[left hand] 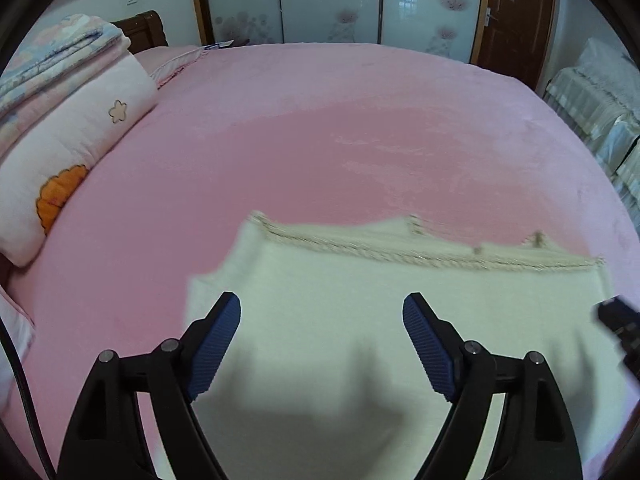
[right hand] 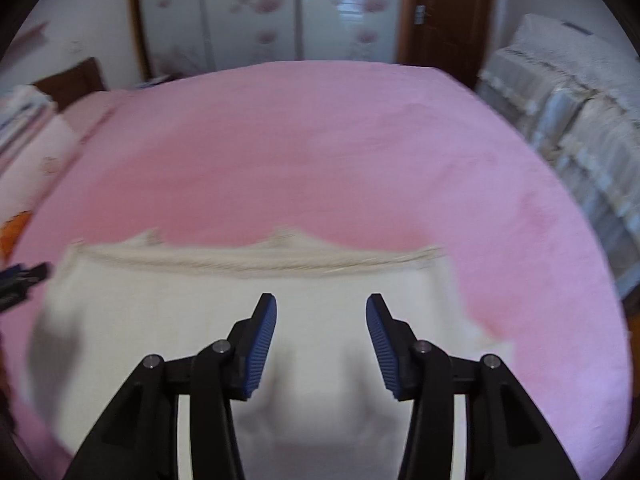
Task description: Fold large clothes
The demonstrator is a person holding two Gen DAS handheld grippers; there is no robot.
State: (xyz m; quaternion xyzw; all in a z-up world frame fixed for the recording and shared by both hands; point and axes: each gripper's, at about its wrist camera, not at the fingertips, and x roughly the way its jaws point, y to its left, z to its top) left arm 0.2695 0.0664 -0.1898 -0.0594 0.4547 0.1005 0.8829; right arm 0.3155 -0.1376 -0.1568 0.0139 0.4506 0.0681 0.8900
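Note:
A cream white garment (left hand: 360, 320) with a knitted trim edge along its far side lies flat on the pink bed (left hand: 320, 140). It also shows in the right wrist view (right hand: 200, 312), blurred. My left gripper (left hand: 322, 312) is open and empty, above the garment's near left part. My right gripper (right hand: 321, 312) is open and empty, above the garment's near right part. The right gripper's tip shows at the right edge of the left wrist view (left hand: 618, 320). The left gripper's tip shows at the left edge of the right wrist view (right hand: 24, 276).
Folded quilts and a pink pillow (left hand: 72, 128) are stacked at the bed's left. A covered sofa (right hand: 560, 120) stands to the right of the bed. Sliding floral wardrobe doors (left hand: 332, 0) and a brown door (left hand: 516, 12) are behind the bed.

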